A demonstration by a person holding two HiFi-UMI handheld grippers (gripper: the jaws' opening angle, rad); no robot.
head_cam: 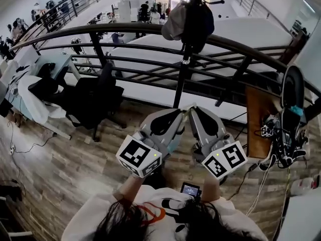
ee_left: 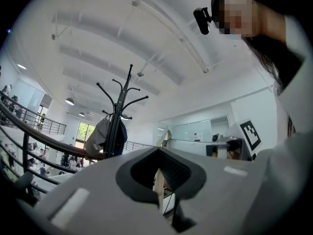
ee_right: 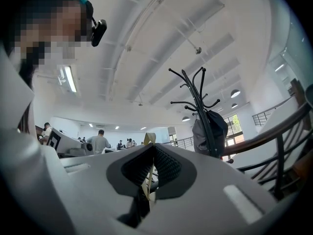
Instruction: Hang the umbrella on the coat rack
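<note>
The black coat rack (head_cam: 182, 74) stands at the railing just ahead of me, with a grey bag (head_cam: 174, 22) and a dark bag (head_cam: 198, 24) on its top hooks. It also shows in the left gripper view as the coat rack (ee_left: 119, 116) and in the right gripper view as the coat rack (ee_right: 199, 102). My left gripper (head_cam: 180, 115) and right gripper (head_cam: 193, 110) are held up side by side, tips nearly touching, short of the pole. Each one, the left gripper (ee_left: 161, 153) and the right gripper (ee_right: 152, 148), is shut on a thin beige strip (ee_left: 159, 186) (ee_right: 146, 180). I make out no umbrella body.
A dark curved railing (head_cam: 100, 31) runs across in front, with an open hall below. A black office chair (head_cam: 95, 99) stands at the left. On the right are a wooden board (head_cam: 258, 119) and gear with cables (head_cam: 286, 134). A phone (head_cam: 190, 190) hangs at my chest.
</note>
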